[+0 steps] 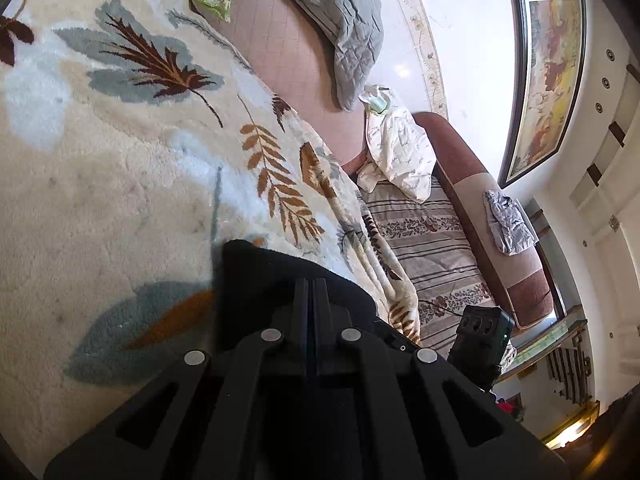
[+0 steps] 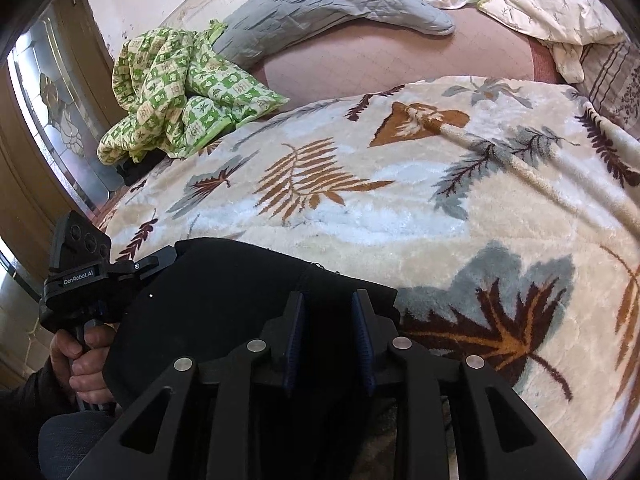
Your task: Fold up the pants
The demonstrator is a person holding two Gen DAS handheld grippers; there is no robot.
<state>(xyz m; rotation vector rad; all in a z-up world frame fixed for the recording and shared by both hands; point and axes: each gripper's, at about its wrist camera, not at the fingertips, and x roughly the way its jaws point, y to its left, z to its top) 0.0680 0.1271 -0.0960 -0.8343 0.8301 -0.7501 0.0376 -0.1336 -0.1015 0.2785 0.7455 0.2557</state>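
Note:
The black pants (image 2: 224,292) lie bunched at the near edge of a cream blanket with a leaf pattern (image 2: 400,208). My right gripper (image 2: 328,300) hovers over them, its jaws apart and opening; dark cloth lies between the blue pads (image 2: 294,332), which do not press on it. In the same view my left gripper (image 2: 160,260) clamps the pants' left edge, with a person's hand (image 2: 80,356) on its handle. From the left wrist, my left gripper (image 1: 311,284) has its fingers pressed together on the black pants (image 1: 260,276). The right gripper's body (image 1: 484,332) shows just beyond.
A crumpled green checked quilt (image 2: 172,92) and a grey quilted cover (image 2: 328,4) lie at the far side on a pink sheet (image 2: 380,60). A white patterned cloth (image 1: 396,152) rests by a striped cover (image 1: 432,248). A framed picture (image 1: 548,80) hangs on the wall.

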